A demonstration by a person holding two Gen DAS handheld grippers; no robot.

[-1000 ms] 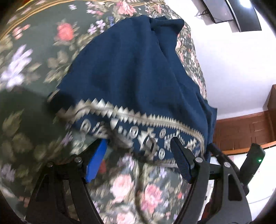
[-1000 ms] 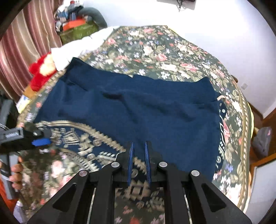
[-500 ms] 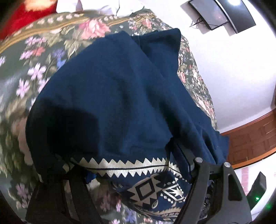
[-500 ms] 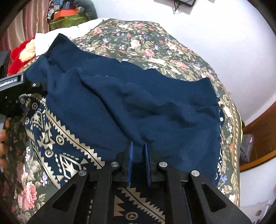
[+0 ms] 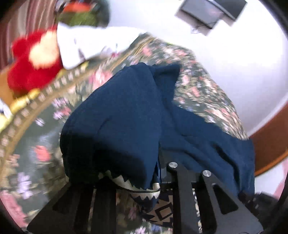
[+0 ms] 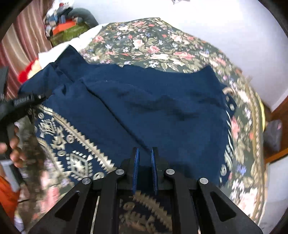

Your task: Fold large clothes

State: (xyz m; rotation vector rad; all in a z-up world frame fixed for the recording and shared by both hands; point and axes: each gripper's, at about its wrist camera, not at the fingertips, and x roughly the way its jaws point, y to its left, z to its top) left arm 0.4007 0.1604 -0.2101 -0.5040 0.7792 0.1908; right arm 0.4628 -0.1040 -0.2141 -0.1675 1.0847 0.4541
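Blue garment [image 6: 162, 111] spread on floral bedspread [image 6: 153, 43]; right gripper [image 6: 144, 172] jaws pinched on its patterned hem at the near edge; left gripper [image 5: 136, 181] jaws just closing, a lifted fold bunched between them, fingertips hidden; red plush toy [image 5: 30, 68] beyond the garment.

White wall [image 6: 225, 27], floral bedspread [image 6: 153, 46]

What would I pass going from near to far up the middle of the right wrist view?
Right gripper → navy garment's patterned border → plain navy cloth → floral bedspread → white wall.
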